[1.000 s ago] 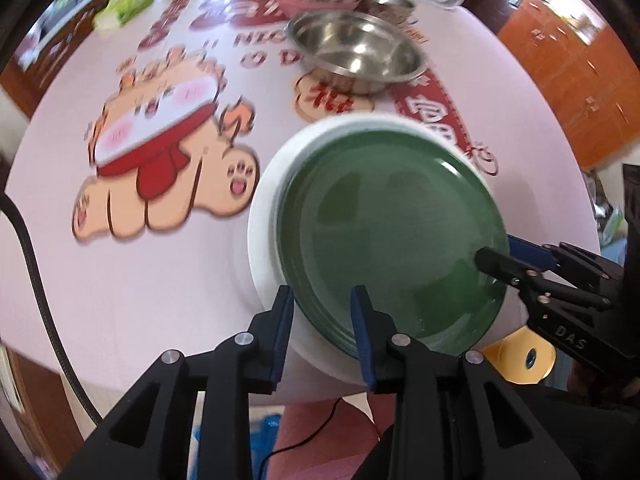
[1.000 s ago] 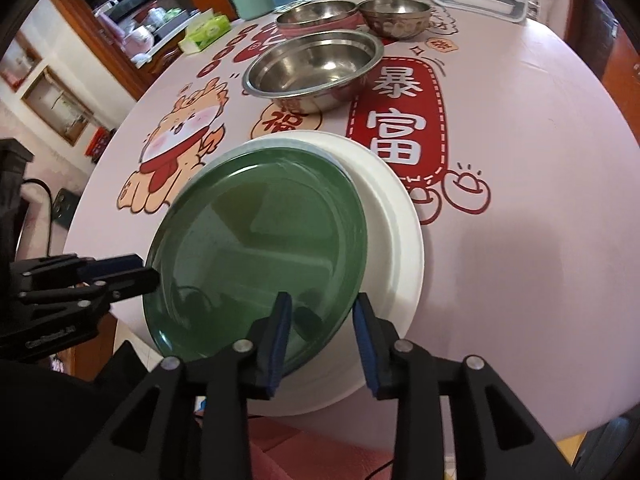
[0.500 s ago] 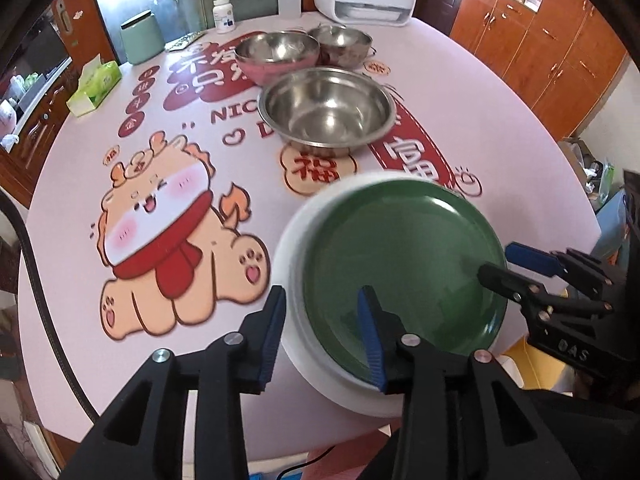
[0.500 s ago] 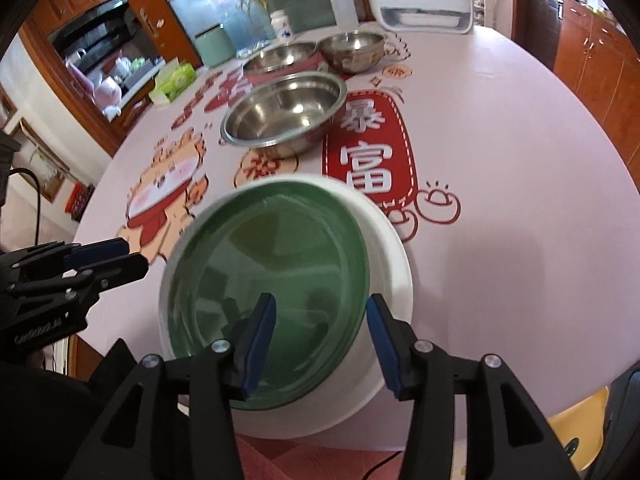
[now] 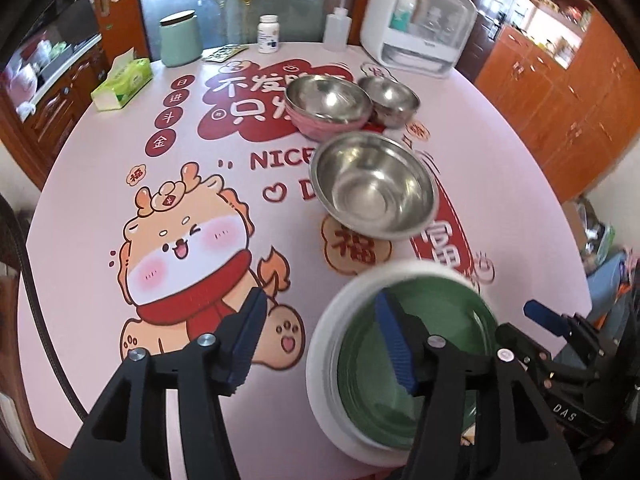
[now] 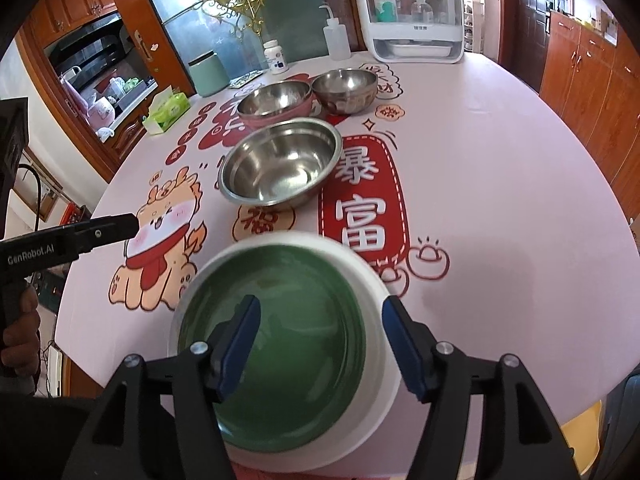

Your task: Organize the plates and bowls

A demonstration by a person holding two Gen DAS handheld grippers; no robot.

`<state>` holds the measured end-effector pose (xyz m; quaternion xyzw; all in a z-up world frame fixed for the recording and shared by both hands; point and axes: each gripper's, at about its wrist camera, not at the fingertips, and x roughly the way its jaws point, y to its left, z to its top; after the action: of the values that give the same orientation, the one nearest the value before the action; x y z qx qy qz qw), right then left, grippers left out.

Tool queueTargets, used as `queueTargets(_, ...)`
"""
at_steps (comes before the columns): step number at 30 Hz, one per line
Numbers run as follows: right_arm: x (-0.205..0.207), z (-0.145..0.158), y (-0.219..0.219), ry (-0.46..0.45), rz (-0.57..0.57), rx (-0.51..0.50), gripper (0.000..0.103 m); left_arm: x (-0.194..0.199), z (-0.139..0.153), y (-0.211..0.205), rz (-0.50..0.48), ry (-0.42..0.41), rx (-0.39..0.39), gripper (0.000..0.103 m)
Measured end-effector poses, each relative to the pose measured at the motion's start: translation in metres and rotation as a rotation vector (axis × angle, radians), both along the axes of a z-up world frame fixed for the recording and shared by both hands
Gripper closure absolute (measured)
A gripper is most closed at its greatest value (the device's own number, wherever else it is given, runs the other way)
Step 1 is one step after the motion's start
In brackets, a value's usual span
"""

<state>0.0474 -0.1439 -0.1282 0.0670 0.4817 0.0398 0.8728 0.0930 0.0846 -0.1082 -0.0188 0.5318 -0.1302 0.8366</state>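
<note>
A green plate (image 5: pixel 452 312) (image 6: pixel 304 288) lies nested in a white plate (image 5: pixel 320 380) (image 6: pixel 352 258) at the table's near edge. My left gripper (image 5: pixel 320 340) hovers above the white plate's left rim, its jaws opening with nothing between the pads. My right gripper (image 6: pixel 320 340) hangs above the green plate, its jaws also opening and holding nothing. Each gripper shows in the other's view, the right gripper (image 5: pixel 552 328) and the left gripper (image 6: pixel 120 226). Farther back sit a large steel bowl (image 5: pixel 374 196) (image 6: pixel 280 164), a steel bowl inside a pink bowl (image 5: pixel 328 100) (image 6: pixel 274 98), and a small steel bowl (image 5: pixel 388 96) (image 6: pixel 344 88).
Along the far edge of the round pink table stand a tissue box (image 5: pixel 122 84), a green canister (image 5: pixel 180 38), a pill bottle (image 5: pixel 268 34), a squeeze bottle (image 5: pixel 336 34) and a white appliance (image 5: pixel 420 40). A person's hand (image 6: pixel 20 332) holds the left gripper's handle. Wooden cabinets surround the table.
Both grippers let go of the green plate's rim, widened their jaws and rose back from it. The green plate, earlier off-centre, now sits centred in the white plate.
</note>
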Motion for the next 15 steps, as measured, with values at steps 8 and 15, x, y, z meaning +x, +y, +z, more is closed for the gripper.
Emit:
queueTargets(8, 0.033, 0.008, -0.011, -0.013, 0.006, 0.017, 0.034, 0.030, -0.001, -0.005, 0.054, 0.013, 0.010, 0.036)
queueTargets(15, 0.074, 0.000, -0.026, 0.019, 0.021, 0.083, 0.034, 0.058, -0.008, -0.020, 0.094, 0.044, 0.031, 0.032)
